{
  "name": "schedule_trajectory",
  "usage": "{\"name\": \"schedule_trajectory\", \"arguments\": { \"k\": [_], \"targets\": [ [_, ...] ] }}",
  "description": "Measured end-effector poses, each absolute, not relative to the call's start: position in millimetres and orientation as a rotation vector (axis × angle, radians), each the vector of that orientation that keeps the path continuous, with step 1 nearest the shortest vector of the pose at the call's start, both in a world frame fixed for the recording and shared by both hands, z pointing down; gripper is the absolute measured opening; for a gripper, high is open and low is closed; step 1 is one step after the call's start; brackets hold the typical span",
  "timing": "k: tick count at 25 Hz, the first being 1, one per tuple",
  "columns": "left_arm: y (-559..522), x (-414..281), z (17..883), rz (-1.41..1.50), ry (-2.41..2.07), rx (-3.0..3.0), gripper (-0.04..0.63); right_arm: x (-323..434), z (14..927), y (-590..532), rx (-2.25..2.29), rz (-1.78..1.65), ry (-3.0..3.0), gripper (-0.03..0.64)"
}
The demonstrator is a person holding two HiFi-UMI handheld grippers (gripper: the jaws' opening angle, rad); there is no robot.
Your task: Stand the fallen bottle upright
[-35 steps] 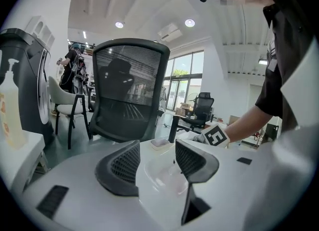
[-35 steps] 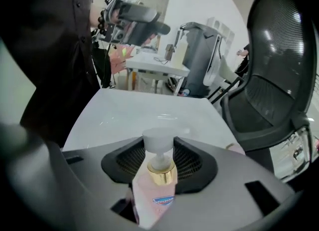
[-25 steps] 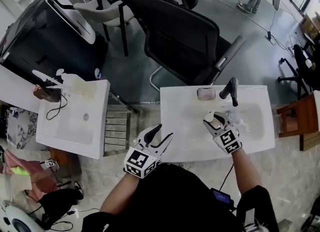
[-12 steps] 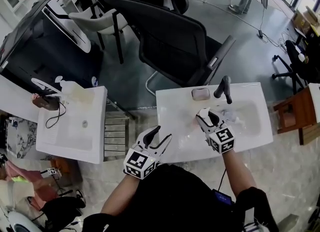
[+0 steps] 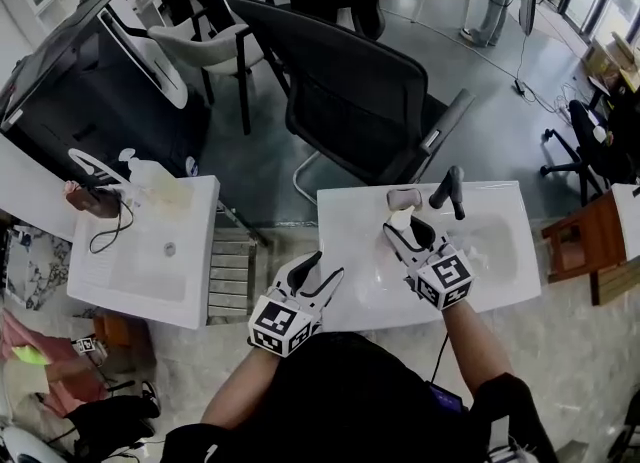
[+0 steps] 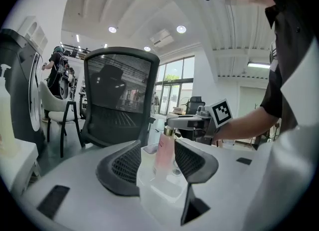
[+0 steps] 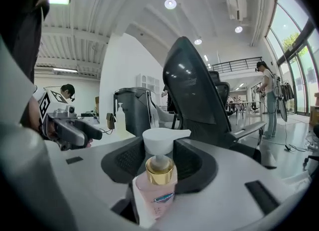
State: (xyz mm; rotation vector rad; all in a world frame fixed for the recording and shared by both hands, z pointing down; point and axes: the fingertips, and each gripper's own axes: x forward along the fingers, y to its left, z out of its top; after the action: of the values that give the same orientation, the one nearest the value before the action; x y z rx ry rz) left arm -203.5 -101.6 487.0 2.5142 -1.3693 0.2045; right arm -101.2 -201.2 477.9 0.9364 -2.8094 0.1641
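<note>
Right tool clamped, left tool open

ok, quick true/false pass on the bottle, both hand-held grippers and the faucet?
1. The right hand-held gripper is closed on the pink bottle. True.
2. The left hand-held gripper holds the bottle too. False: its jaws stand apart and empty, near the front edge of the counter.
3. The bottle has a white pump head over a gold collar. True.
4. The faucet is white. False: it is dark.
</note>
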Motion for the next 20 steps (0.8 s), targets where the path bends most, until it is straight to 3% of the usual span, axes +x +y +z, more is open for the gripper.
{"name": "schedule_trajectory", "arguments": {
  "k": [20],
  "targets": [
    [-105.0, -269.2, 475.6, 0.154, -1.583, 2.407, 0.227, -182.8, 451.1, -283.7, 0.983, 0.007, -2.807, 0.186]
  ]
}}
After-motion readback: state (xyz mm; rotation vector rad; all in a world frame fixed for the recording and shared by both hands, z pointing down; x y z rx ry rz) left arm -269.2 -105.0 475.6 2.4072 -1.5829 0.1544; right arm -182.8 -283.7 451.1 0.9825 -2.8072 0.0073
